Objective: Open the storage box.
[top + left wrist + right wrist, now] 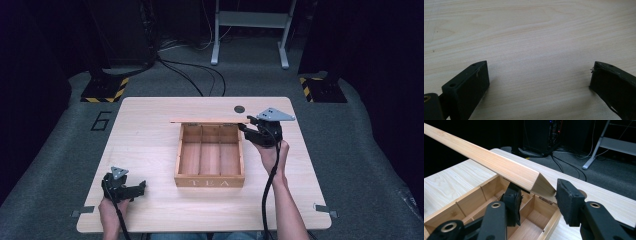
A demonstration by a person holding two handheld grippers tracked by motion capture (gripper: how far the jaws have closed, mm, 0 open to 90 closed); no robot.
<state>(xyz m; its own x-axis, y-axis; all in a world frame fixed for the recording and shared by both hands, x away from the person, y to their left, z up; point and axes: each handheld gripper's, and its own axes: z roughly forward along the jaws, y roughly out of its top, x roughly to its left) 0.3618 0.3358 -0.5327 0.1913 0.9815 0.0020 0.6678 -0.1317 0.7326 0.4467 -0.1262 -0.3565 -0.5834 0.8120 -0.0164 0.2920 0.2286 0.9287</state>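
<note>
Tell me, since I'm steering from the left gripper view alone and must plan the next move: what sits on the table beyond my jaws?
Observer: A wooden tea box sits in the middle of the table, off to the right of the left gripper.
Operator: Is the box open?
Observer: Yes. Its lid stands up along the far edge, above three empty compartments.
Operator: And the other hand?
Observer: The right gripper is at the lid's right-hand corner, with its jaws closed on that corner.
</note>
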